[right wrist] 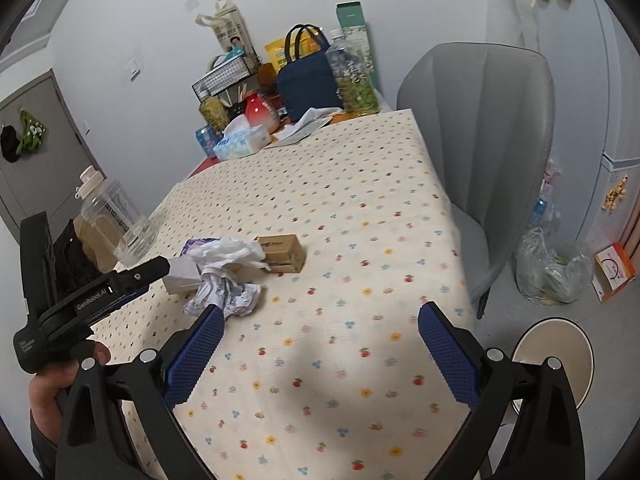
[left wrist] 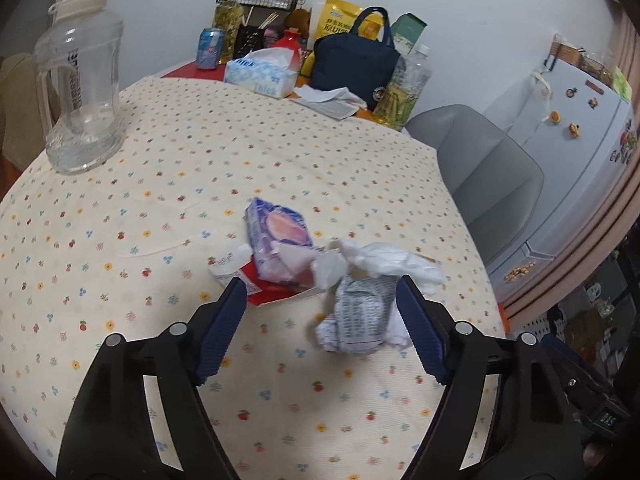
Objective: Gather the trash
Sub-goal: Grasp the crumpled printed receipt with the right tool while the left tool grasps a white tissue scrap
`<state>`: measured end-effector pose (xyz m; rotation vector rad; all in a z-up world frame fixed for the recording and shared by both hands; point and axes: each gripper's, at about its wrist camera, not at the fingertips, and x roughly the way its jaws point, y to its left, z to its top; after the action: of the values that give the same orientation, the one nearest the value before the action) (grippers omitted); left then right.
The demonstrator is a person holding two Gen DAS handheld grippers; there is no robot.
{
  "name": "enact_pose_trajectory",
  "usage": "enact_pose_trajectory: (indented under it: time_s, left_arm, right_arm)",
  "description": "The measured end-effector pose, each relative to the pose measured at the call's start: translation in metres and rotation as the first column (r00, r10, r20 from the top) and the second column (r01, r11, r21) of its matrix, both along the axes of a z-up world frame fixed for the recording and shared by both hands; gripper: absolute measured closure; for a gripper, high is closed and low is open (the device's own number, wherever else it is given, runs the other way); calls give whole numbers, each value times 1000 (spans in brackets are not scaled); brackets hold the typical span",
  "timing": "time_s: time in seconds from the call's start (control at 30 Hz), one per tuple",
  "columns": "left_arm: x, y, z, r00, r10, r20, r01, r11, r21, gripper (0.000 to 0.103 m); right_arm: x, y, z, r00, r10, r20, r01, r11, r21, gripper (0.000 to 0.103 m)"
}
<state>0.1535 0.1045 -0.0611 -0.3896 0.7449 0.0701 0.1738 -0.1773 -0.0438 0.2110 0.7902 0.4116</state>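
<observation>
We can't read the blurred print on the crumpled paper, and the red box is half buried under the purple carton. Our left gripper stands spread, the paper between its pads, its right pad just beside it. Our right gripper gapes wide over bare tablecloth near the right edge, holding nothing.

My left gripper stands open around the crumpled printed paper near the table's right edge.
</observation>
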Motion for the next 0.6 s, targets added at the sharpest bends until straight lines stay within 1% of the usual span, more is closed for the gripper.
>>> enact_pose_trajectory:
  time_s: [0.17, 0.27, 0.43, 0.6]
  left_arm:
    - [-3, 16, -15, 1000, 11, -25, -11, 1000, -24, 34]
    - [-4, 23, -24, 999, -10, -50, 8, 999, -32, 35]
    - [-4, 29, -31, 997, -39, -68, 39, 999, -10, 39]
    - [1, 29, -26, 997, -60, -55, 62, 998, 20, 42]
  right_arm:
    - [4, 24, -4, 999, 38, -11, -38, 999, -19, 8]
    - [3, 38, -4, 999, 50, -6, -50, 998, -29, 8]
    - [5, 56, -11, 998, 59, -20, -59, 998, -34, 8]
    - [8, 64, -19, 997, 66, -39, -68, 997, -37, 8]
